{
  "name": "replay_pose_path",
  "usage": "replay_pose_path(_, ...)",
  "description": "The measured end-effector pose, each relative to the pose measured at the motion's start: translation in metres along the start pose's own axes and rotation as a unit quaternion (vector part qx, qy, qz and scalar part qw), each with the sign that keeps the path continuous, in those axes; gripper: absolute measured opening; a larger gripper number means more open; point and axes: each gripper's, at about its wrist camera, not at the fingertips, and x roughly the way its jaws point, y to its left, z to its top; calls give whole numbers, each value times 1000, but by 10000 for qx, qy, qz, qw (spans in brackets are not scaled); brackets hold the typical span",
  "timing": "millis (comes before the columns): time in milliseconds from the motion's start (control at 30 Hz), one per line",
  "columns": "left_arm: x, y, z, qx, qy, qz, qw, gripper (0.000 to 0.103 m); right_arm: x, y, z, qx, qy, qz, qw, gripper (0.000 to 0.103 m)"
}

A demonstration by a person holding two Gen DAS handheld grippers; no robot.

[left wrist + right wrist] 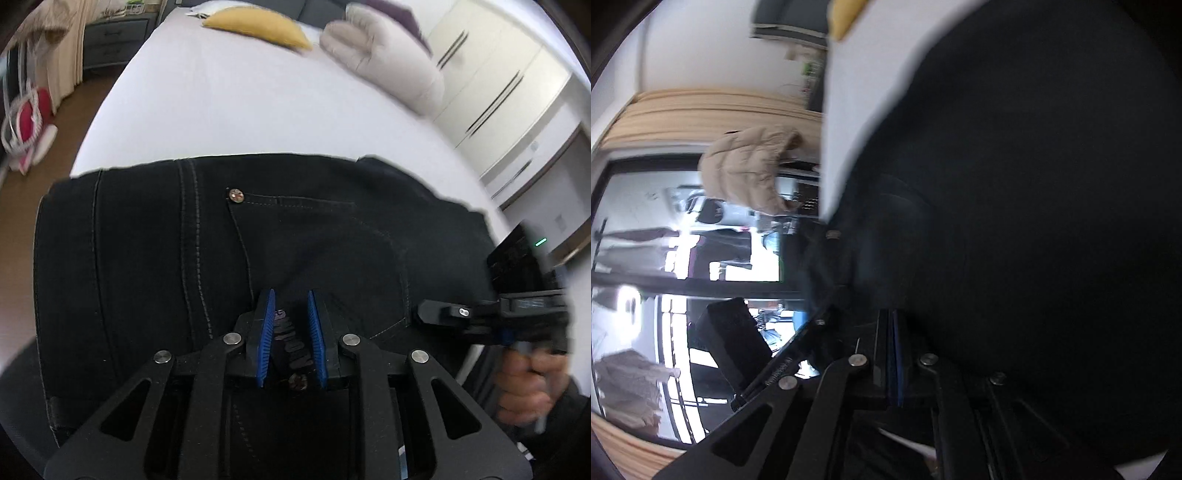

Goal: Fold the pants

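Black jeans (221, 258) lie across the near edge of a white bed (240, 110), waistband toward me, a rivet and pocket seam showing. My left gripper (291, 306) sits over the waistband with its blue pads (266, 332) a little apart around a fold of fabric with the brand patch. My right gripper (424, 314) reaches in from the right at the jeans' edge, held by a hand (524, 384). In the right wrist view the gripper (892, 317) has its blue pads pressed together on the black fabric (1034, 221), which fills the view.
A yellow pillow (258, 26) and a grey pillow (384, 59) lie at the bed's far end. White wardrobe doors (498, 85) stand at right. A nightstand (114, 40), beige curtain and red-white item (29, 118) are at left. The right wrist view shows a window and a beige jacket (750, 170).
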Motion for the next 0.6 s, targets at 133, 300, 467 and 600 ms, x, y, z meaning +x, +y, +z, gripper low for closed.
replay_pose_path(133, -5, 6, -4, -84, -9, 97, 9999, 19, -75, -61, 20, 478, -1061, 72, 9932, 0)
replay_pose_path(300, -4, 9, -3, -124, -9, 168, 9998, 19, -154, -130, 54, 998, -2394, -310, 9653, 0)
replay_pose_path(467, 6, 6, -2, -106, 23, 320, 9994, 19, -267, -197, 83, 1578, -3542, -603, 9198, 0)
replay_pose_path(600, 11, 1, 1, -28, 96, 449, 9989, 19, -349, -238, 93, 2014, -4370, -1012, 8708, 0)
